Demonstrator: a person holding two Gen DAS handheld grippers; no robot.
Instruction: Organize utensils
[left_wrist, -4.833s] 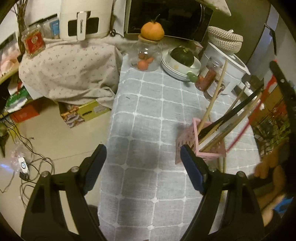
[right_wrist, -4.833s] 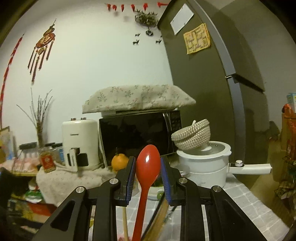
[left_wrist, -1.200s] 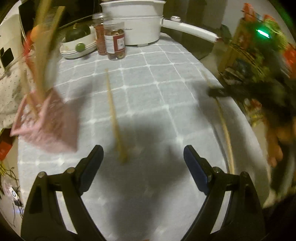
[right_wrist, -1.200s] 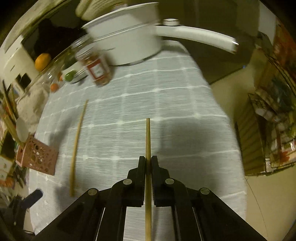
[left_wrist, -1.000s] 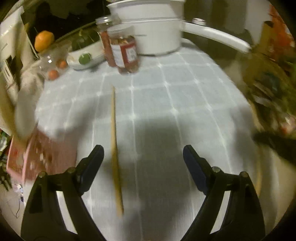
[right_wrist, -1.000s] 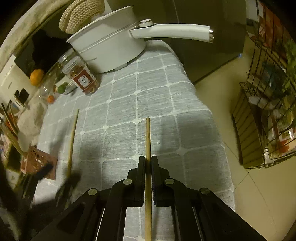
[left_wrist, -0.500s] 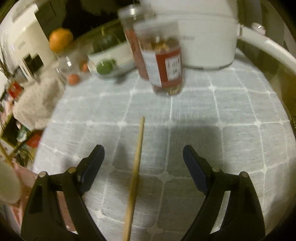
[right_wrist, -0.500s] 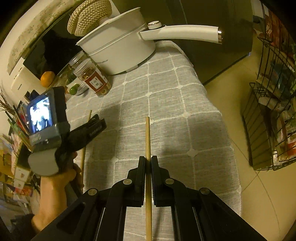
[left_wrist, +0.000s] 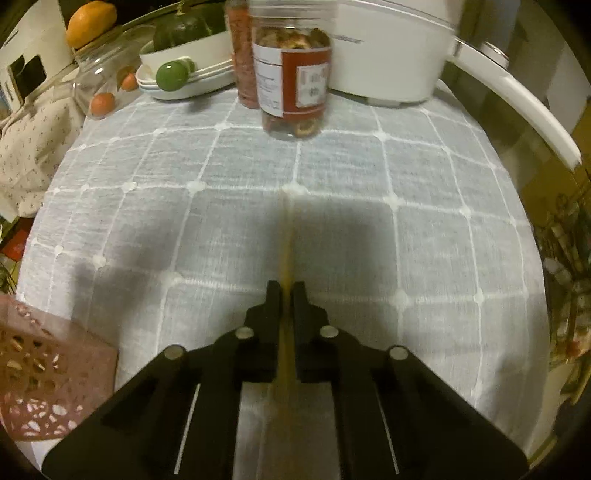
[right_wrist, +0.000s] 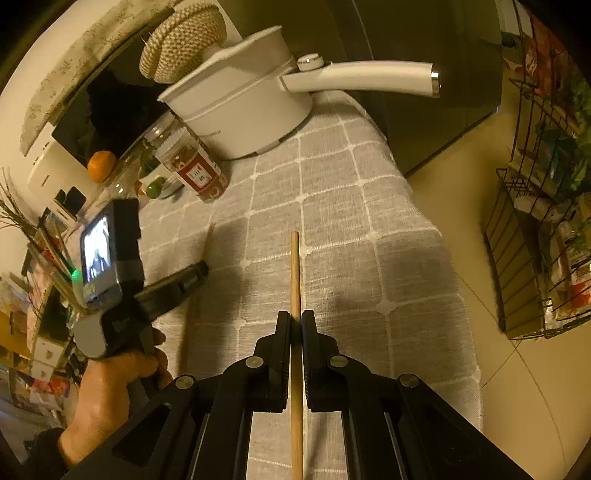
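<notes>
Two chopsticks: one wooden chopstick (right_wrist: 295, 273) clamped in the right gripper (right_wrist: 295, 325), running straight ahead past its tips; the other chopstick (left_wrist: 287, 236), blurred, nipped between the closed jaws of the left gripper (left_wrist: 287, 291)
Left jaws: have just been closing; half a second ago they stood wide with that stick lying loose on the tablecloth (left_wrist: 424, 221) between them
Right jaws: pressed tight on their stick, as before
Ahead of left tongs: labelled jar (left_wrist: 291, 74) straight beyond the stick's tip; white pot (left_wrist: 388, 48) behind and right of it; bowl with green fruit (left_wrist: 184, 74) to the left
Pink holder (left_wrist: 48, 373): low left of the left tongs
Hand (right_wrist: 110, 387): wrapped round the left tool's grip, tongs angled steeply down at the cloth
In the way: nothing between either stick and the cloth
</notes>
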